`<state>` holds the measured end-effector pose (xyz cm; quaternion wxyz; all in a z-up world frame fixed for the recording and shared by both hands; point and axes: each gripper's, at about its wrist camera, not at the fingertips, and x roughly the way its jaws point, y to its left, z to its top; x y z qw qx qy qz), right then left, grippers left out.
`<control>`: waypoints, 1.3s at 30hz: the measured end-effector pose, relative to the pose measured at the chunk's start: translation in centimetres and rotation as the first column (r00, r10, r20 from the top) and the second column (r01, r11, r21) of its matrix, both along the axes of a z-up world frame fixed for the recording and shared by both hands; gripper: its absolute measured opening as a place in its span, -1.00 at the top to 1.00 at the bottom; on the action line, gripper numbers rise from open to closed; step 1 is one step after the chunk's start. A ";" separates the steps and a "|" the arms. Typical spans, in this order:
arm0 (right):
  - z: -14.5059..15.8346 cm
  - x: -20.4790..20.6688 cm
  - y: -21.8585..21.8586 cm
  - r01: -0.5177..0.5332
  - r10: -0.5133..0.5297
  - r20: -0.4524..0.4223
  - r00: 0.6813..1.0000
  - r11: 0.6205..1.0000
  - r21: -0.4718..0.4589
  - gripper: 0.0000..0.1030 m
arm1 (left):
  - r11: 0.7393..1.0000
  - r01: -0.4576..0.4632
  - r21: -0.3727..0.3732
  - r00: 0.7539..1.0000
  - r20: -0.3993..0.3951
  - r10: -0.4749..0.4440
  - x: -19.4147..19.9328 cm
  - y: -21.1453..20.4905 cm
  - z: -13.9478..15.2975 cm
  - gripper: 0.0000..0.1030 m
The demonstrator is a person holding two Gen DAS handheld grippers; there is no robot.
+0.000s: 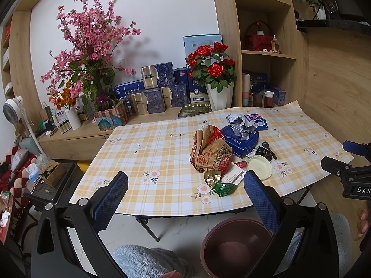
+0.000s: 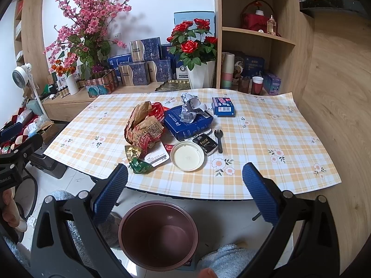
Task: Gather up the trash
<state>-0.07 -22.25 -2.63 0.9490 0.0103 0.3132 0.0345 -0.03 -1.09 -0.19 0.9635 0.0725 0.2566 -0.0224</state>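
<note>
Trash lies on the checked tablecloth (image 2: 266, 125): a crumpled brown and red paper bag (image 2: 142, 126), a blue box (image 2: 187, 121) with grey crumpled paper (image 2: 191, 107) on it, a small blue carton (image 2: 222, 106), a white round lid (image 2: 187, 155), a black packet (image 2: 205, 144), a black fork (image 2: 218, 137), a white card (image 2: 157, 156) and a green and gold wrapper (image 2: 136, 159). A brown empty bin (image 2: 158, 234) stands on the floor below the table's front edge. My left gripper (image 1: 185, 193) and right gripper (image 2: 185, 185) are open and empty, both short of the table.
A sideboard (image 2: 129, 89) behind the table carries flower pots, gift boxes and bottles. Wooden shelves (image 2: 257, 34) stand at the back right, a wooden wall at the right. A fan (image 2: 22, 75) and a cluttered black case (image 1: 49, 185) are at the left.
</note>
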 end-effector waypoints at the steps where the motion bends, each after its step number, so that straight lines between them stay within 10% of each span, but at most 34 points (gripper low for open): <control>1: 0.0 0.0 -0.1 0.000 0.000 0.000 1.000 1.000 0.001 -0.89 | 1.000 0.000 -0.001 1.000 0.000 0.000 0.0 0.0 0.0 -0.90; 28: -5.5 2.7 -2.8 0.062 -0.058 -0.036 0.998 0.992 0.111 -0.89 | 0.977 0.118 -0.180 0.993 0.043 -0.112 3.9 3.5 -3.7 -0.90; 39: -9.6 6.3 -2.7 0.037 -0.029 -0.113 0.993 0.997 0.067 -0.89 | 0.958 0.094 -0.272 0.972 -0.181 -0.147 12.7 4.8 -8.6 -0.90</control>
